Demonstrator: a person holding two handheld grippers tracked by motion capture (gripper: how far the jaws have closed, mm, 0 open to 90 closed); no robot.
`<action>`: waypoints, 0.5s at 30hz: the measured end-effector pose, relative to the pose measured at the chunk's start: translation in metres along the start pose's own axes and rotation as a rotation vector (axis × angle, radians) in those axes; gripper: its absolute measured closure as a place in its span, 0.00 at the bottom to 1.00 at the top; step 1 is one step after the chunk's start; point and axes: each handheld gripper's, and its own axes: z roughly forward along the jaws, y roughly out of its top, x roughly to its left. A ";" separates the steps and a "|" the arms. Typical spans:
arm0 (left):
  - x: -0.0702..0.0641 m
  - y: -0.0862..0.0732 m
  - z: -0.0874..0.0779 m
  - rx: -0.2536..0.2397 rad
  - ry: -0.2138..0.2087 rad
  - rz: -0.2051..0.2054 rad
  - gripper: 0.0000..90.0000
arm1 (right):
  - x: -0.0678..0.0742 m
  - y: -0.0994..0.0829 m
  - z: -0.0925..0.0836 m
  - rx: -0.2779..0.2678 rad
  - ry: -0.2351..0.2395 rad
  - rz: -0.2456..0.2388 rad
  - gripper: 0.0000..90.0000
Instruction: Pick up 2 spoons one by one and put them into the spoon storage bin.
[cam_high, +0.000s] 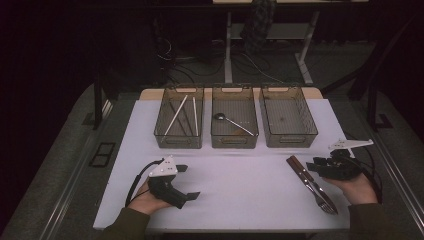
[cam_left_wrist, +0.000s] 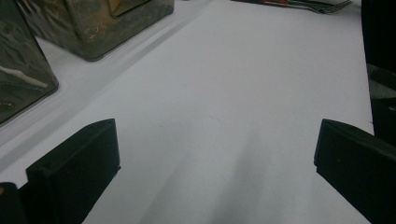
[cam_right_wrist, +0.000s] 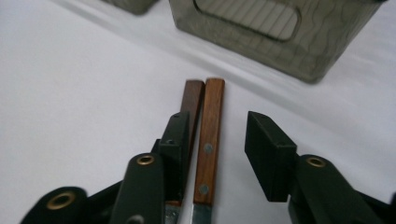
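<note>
On the white table (cam_high: 240, 180), seen from the high view, three smoky see-through bins stand in a row: the middle bin (cam_high: 234, 118) holds a spoon (cam_high: 231, 122), the left bin (cam_high: 179, 117) beside it holds pale sticks (cam_high: 176, 115), and the right bin (cam_high: 287, 117) on its other side looks bare inside. Nearer the person than the right bin, and well apart from it, two wooden-handled utensils (cam_high: 310, 183) lie side by side on the table — fork tines at the near end, brown handles pointing up toward the bins. The right gripper (cam_high: 320, 164) sits just beside those handles, with a hand under it, while the left gripper (cam_high: 187, 182) rests nearer the person than the left bin, its jaws spread wide. From the left gripper view, both black jaws stand far apart over bare table with nothing between them; the bins sit up-left and the fork tines (cam_left_wrist: 327, 5) show at the far top edge. From the right gripper view, the jaws straddle the lighter wooden handle (cam_right_wrist: 208, 140): the left jaw stands between it and the darker handle (cam_right_wrist: 191, 100), seemingly against them, while the right jaw is clear — parted, not yet clamped. The right bin (cam_right_wrist: 299, 46) rises just beyond the handle tips.
</note>
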 end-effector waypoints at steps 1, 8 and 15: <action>0.000 0.000 0.000 0.000 0.000 0.000 0.00 | 0.000 0.000 0.001 0.012 -0.002 -0.002 0.70; 0.000 0.000 0.000 0.000 0.001 -0.002 0.00 | 0.000 -0.004 0.008 0.079 0.002 -0.011 0.75; -0.001 0.000 0.000 0.003 0.001 0.000 0.00 | 0.004 -0.010 0.010 0.122 0.006 -0.022 0.78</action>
